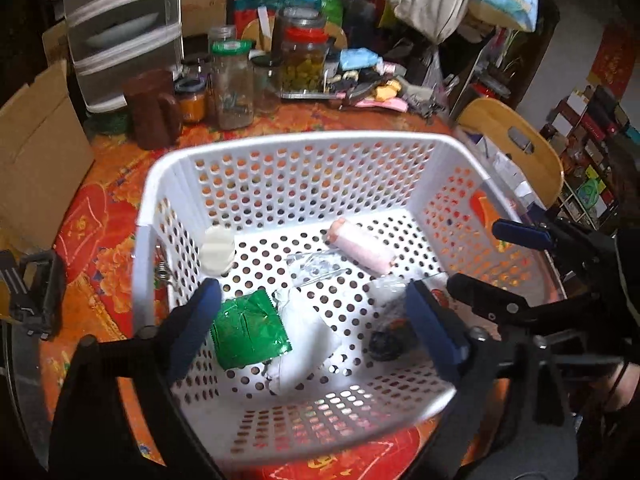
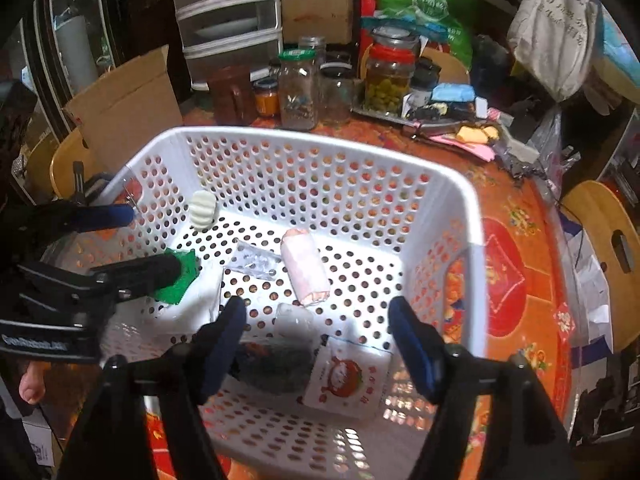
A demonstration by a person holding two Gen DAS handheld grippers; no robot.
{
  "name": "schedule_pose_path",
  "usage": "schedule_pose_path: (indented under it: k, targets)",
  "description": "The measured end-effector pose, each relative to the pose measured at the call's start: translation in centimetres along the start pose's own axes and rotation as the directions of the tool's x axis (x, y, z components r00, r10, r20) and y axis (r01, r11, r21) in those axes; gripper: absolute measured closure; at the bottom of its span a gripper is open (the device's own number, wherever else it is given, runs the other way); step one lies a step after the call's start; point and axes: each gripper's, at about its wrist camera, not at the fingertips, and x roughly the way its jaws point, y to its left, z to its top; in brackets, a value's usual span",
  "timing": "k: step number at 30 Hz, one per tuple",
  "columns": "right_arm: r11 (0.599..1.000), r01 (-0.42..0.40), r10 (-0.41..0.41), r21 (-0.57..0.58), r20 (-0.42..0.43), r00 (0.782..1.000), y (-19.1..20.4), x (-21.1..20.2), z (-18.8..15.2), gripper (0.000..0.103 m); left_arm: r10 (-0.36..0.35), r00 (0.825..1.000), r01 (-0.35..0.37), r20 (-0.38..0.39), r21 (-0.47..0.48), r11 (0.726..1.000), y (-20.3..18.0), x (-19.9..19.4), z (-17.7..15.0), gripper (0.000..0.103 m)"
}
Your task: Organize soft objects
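Both your left gripper [image 1: 312,320] and right gripper [image 2: 318,344] hang wide open, empty, over the white basket [image 1: 296,146]. The pink roll [image 2: 304,272] on its floor looks light and squashy; pinch it mid-length.

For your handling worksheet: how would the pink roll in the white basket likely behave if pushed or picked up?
The pink roll is a cylinder lying on its side, so it probably rolls on the basket floor. It looks like soft cloth, so likely light and squashy.
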Motion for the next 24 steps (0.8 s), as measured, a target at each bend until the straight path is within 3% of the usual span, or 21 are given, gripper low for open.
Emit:
schedule_pose_path:
  k: [2, 5, 10, 14, 16, 21, 24]
  targets:
    - [1.0, -0.003, 0.003, 0.005, 0.018, 1.0, -0.3, -1.0, -0.3, 0.013, -0.003, 1.0, 0.003, 0.025, 0.012, 1.0, -0.3, -1.3, -0.4, 0.0]
    - [0.999, -0.026, 0.025, 0.02, 0.058, 0.998, -0.7, -2.7, -1.0, 0.01, 0.019, 0.997, -0.021, 0.073, 0.034, 0.999, -0.9, -3.7, -1.5, 0.0]
    - [0.999, -0.017, 0.012, 0.05, 0.11, 0.994, -0.8, -5.3, -3.0, 0.007, 0.058, 0.988, -0.063, 0.143, 0.037, 0.997, -1.4, -7.1, -4.0, 0.0]
    - [0.996, -0.013, 0.001, 0.083, 0.153, 0.988, -0.3, -8.0, -5.4, 0.007, 0.105, 0.97, -0.12, 0.22, 0.059, 0.991, -2.6, -10.7, -7.0, 0.0]
    - [0.996, -0.03, 0.013, 0.088, 0.188, 0.982, 0.2, -9.7, -6.8, 0.007, 0.128, 0.959, -0.148, 0.254, 0.062, 0.987, -3.3, -12.8, -8.9, 0.0]
    - [0.998, 0.036, -0.05, 0.055, 0.283, 0.958, 3.0, -14.7, -11.3, 0.007, 0.086, 0.941, -0.113, 0.329, 0.064, 0.992, -4.3, -17.8, -13.9, 0.0]
    - [0.996, 0.086, -0.092, 0.033, 0.361, 0.928, 4.9, -18.1, -15.0, 0.007, 0.094, 0.917, -0.131, 0.387, 0.069, 0.989, -5.1, -21.3, -17.1, 0.0]
